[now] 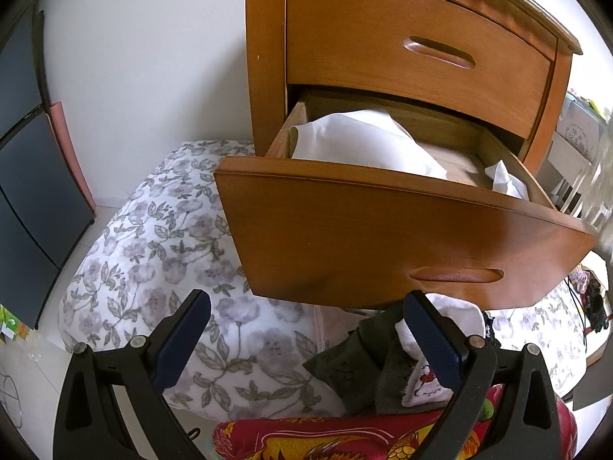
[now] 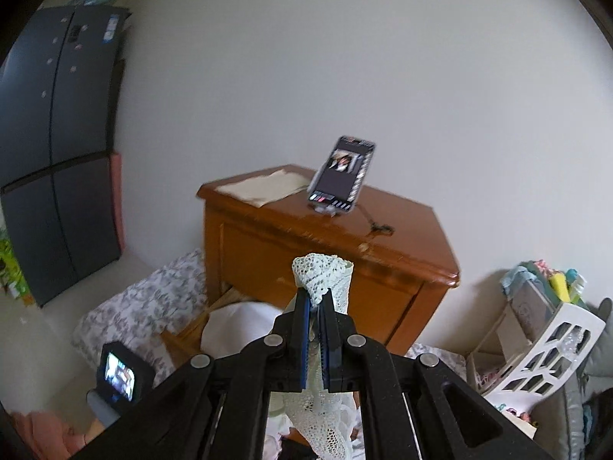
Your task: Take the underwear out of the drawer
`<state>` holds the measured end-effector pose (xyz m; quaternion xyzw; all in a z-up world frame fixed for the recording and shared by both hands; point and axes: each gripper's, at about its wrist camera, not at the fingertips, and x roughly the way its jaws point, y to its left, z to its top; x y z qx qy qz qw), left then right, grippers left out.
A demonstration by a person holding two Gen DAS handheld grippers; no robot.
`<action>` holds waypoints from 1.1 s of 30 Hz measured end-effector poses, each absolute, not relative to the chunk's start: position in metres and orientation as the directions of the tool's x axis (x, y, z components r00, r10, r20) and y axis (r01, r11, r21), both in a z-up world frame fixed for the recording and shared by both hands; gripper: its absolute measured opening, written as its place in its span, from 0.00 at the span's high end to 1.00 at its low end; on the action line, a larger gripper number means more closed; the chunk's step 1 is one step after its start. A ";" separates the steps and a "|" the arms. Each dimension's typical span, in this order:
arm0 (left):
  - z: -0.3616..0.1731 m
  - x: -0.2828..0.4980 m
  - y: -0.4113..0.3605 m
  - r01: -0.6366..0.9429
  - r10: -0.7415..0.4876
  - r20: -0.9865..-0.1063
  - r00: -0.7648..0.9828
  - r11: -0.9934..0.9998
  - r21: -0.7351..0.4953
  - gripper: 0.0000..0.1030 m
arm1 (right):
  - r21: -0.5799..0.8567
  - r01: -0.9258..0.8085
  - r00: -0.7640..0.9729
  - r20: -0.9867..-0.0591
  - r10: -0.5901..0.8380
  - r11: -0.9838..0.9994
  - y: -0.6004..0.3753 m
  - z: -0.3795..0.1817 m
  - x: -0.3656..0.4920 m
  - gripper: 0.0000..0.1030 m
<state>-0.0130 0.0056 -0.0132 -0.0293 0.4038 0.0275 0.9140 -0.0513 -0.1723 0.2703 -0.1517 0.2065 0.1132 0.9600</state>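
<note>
With its fingers pressed together on the fabric, the right gripper (image 2: 315, 303) is pinching a piece of pale lace underwear (image 2: 323, 274); the lace bunches above the fingertips and trails down between the fingers toward the camera. It's held up in the air, in front of the wooden nightstand (image 2: 387, 247), clear of the drawer (image 1: 345, 230).

Left gripper (image 1: 306, 335) is spread wide, nothing between the fingers, hanging below the pulled-out drawer front. Under it: a floral quilt (image 1: 161, 253), a dark garment (image 1: 367, 368) with white cloth on it, and a red patterned fabric (image 1: 306, 437) at the bottom edge.

Drawer is the lower one, open; white fabric (image 1: 364, 142) piled inside. Upper drawer (image 1: 402, 30) closed.

On the nightstand top: a propped phone (image 2: 341, 174), a sheet of paper (image 2: 264, 188). Dark fridge (image 2: 57, 145) at far left, white rack (image 2: 544, 349) at right.
</note>
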 end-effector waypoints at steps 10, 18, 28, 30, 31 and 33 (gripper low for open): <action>-0.013 -0.014 0.009 -0.078 0.021 -0.741 0.671 0.996 -0.043 0.02 | -0.163 -0.371 0.713 -0.681 0.168 0.914 -0.152 0.154 -0.005 0.95; -0.014 -0.013 0.009 -0.078 0.020 -0.742 0.670 0.996 -0.043 0.02 | -0.105 -0.395 0.548 -0.824 0.142 0.913 -0.137 0.050 0.021 0.95; -0.014 -0.014 0.009 -0.079 0.019 -0.743 0.669 0.996 -0.045 0.02 | -0.060 -0.363 0.415 -0.904 0.103 0.930 -0.140 -0.032 0.043 0.94; -0.014 -0.014 0.009 -0.079 0.019 -0.743 0.669 0.996 -0.045 0.02 | -0.059 -0.357 0.400 -0.912 0.096 0.932 -0.140 -0.041 0.046 0.94; -0.014 -0.014 0.009 -0.079 0.020 -0.743 0.669 0.996 -0.045 0.02 | -0.059 -0.356 0.387 -0.918 0.089 0.933 -0.140 -0.047 0.046 0.93; -0.014 -0.014 0.009 -0.080 0.019 -0.743 0.669 0.996 -0.046 0.02 | -0.057 -0.353 0.370 -0.926 0.083 0.934 -0.141 -0.055 0.046 0.93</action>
